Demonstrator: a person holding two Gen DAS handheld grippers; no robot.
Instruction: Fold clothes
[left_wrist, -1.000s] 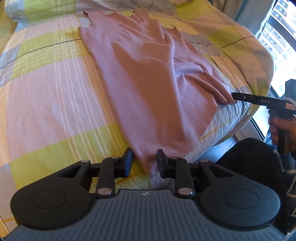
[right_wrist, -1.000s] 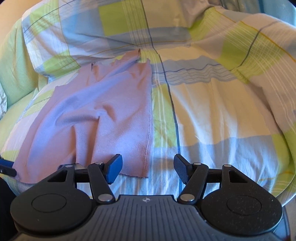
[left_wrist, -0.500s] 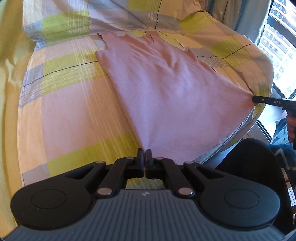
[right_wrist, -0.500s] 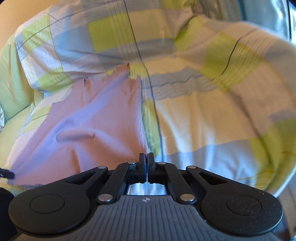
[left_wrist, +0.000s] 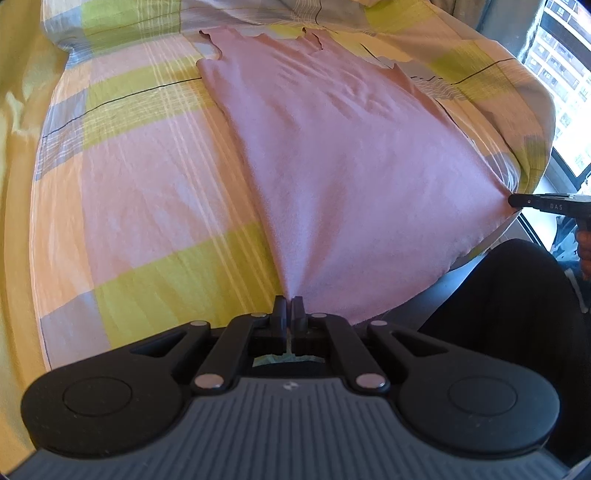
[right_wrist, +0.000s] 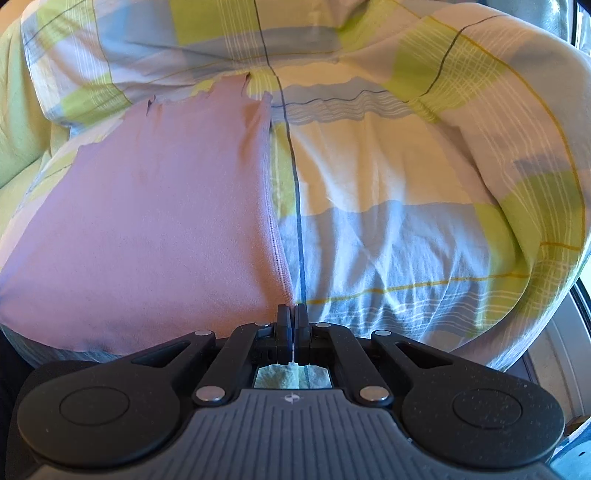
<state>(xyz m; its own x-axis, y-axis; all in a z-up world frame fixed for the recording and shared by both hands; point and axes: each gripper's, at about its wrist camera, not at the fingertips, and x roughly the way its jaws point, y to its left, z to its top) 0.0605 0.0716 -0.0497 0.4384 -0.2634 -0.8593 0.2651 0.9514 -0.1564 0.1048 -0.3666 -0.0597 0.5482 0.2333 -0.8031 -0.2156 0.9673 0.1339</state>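
Observation:
A pink garment lies spread on the checked bed cover, its neckline toward the far pillows. My left gripper is shut on one near bottom corner, and the cloth fans out taut from its tips. In the right wrist view my right gripper is shut on the other bottom corner, where the stitched side seam of the pink garment ends. That right gripper also shows at the right edge of the left wrist view, pinching the hem. The bottom hem hangs stretched between both grippers over the bed's near edge.
The checked yellow, green and blue bed cover fills both views, rising to pillows at the far end. A window stands to the right of the bed. A person's dark-clothed leg is by the near edge.
Both grippers closed on the garment's bottom corners, then drew back toward the bed's near edge. The wrinkled, slack cloth is now pulled flat and taut between them.

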